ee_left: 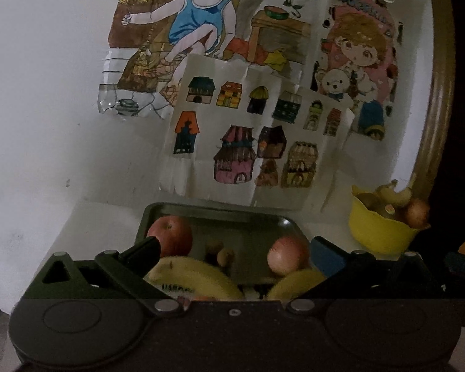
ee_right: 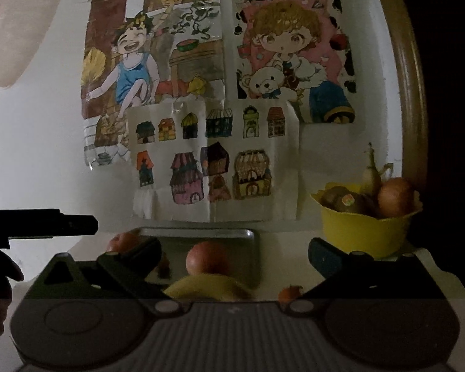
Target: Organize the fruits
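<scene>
Fruits: two red apples, one at the tray's far left [ee_left: 170, 235] and one toward its right [ee_left: 286, 255], plus two bananas, left [ee_left: 195, 276] and right [ee_left: 297, 282], lying at the near edge.
Tray: dark metal tray [ee_left: 241, 220] on the white counter [ee_left: 102, 223], set against the wall.
Small items: a few brownish round pieces mid-tray [ee_left: 221, 252]; too dim to identify.
Bowl: yellow bowl [ee_right: 362, 232] to the tray's right, holding a kiwi with a sticker [ee_right: 344, 200], an onion-like bulb [ee_right: 395, 197] and a banana stem poking up.
Left hand-held gripper [ee_left: 234, 255]: fingers spread wide apart, nothing between the pads, above the tray's near side.
Right hand-held gripper [ee_right: 234, 255]: fingers equally wide apart, empty, facing tray and bowl.
Wall: coloured drawings [ee_right: 210, 155] taped behind the tray.
</scene>
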`<state>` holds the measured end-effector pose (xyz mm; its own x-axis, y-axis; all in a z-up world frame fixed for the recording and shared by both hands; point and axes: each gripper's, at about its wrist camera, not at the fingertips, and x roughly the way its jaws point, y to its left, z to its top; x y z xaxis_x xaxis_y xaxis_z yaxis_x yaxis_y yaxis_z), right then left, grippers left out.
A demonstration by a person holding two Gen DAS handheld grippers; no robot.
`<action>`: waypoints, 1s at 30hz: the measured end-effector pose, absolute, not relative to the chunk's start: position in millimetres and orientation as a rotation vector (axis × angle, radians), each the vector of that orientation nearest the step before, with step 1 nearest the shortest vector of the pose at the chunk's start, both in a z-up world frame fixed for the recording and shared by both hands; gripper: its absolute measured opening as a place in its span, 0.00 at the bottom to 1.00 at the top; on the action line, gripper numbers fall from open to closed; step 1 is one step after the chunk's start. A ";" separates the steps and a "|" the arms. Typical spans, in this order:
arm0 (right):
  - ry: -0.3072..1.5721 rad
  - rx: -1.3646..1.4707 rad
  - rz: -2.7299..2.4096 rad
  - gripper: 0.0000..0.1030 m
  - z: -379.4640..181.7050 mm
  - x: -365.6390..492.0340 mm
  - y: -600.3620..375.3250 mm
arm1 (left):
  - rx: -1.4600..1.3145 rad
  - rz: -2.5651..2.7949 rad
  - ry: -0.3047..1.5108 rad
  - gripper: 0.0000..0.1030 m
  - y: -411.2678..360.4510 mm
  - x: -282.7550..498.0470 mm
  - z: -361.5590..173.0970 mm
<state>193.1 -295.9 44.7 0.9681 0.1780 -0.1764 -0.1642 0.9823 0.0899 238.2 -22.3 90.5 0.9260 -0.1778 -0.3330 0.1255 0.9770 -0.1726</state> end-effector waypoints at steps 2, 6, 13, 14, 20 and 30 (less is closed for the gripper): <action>0.190 0.076 0.166 1.00 41.8 183.7 -295.1 | -0.143 -0.159 0.361 0.99 -21.9 226.5 86.6; 0.205 0.077 0.155 1.00 34.8 167.8 -293.4 | -0.132 -0.164 0.387 0.99 -21.6 207.1 76.7; 0.264 0.068 0.155 1.00 18.1 151.2 -288.0 | -0.128 -0.163 0.442 0.99 -20.9 183.4 57.6; 0.275 0.070 0.156 1.00 15.5 149.6 -287.6 | -0.127 -0.163 0.451 0.99 -20.9 180.8 54.7; 0.341 0.081 0.154 1.00 -0.3 142.7 -287.4 | -0.120 -0.160 0.502 0.99 -22.7 170.8 39.9; 0.428 0.088 0.151 1.00 -21.5 137.6 -286.3 | -0.109 -0.169 0.546 0.99 -29.6 158.2 26.2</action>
<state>137.6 -286.3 -21.5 0.8990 0.1640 -0.4061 -0.1270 0.9850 0.1166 158.2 -29.6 26.2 0.8412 -0.1882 -0.5070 0.1306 0.9804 -0.1473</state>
